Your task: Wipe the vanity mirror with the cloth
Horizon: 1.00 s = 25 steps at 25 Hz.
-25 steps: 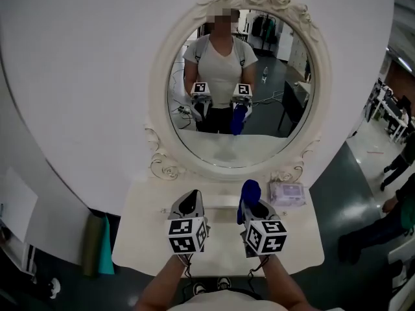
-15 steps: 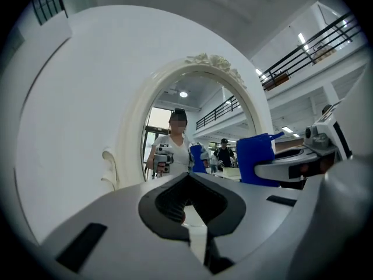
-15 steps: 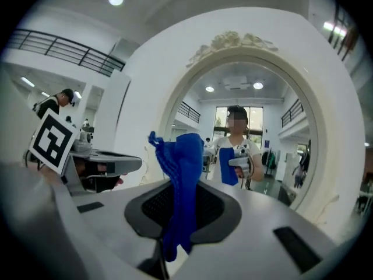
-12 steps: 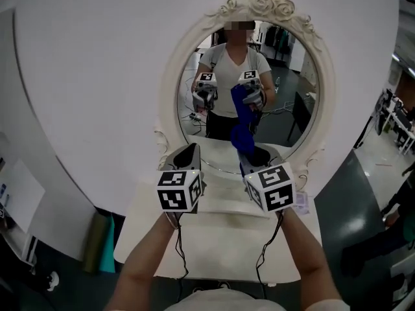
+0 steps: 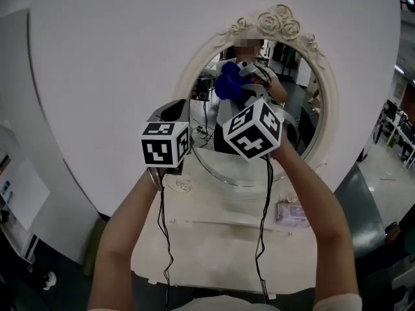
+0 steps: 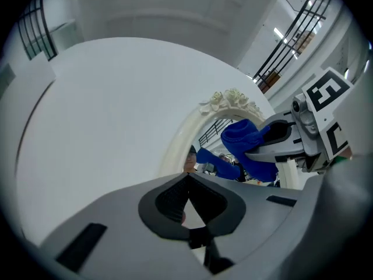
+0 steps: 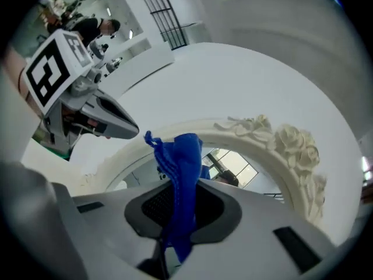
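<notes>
White tabletop (image 5: pixel 214 245), small pale packet (image 5: pixel 292 212) on its right side, curved white wall (image 5: pixel 97 63) behind.

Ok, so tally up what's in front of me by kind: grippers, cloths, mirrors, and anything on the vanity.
Grippers: 2, the left gripper and the right gripper
Blue cloth: 1
Vanity mirror: 1
Vanity table: 1
Small packet: 1
Total: 6

No writing, label, brand or number can be read on anything in view.
</notes>
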Each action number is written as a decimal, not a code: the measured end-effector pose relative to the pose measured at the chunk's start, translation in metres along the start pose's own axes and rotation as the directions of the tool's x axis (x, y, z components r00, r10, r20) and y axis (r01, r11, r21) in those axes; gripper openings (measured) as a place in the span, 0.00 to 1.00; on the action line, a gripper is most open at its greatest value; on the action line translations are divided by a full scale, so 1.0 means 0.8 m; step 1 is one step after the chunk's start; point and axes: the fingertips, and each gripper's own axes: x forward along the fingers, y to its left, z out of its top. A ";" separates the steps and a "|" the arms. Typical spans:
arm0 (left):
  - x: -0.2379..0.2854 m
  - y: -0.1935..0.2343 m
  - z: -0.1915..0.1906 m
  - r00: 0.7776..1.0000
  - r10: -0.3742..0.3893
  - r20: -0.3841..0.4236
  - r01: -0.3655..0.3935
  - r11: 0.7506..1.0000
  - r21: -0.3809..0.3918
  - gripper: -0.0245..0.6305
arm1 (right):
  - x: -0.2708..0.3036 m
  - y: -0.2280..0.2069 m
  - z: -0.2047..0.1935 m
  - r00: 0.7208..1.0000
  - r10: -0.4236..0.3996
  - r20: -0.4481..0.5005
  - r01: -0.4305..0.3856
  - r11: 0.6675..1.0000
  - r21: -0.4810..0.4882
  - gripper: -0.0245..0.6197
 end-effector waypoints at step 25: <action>0.012 0.052 -0.027 0.996 0.070 -0.057 -0.066 0.996 0.066 0.04 | 0.073 0.017 0.030 0.991 -0.065 -0.118 0.039 0.977 -0.209 0.14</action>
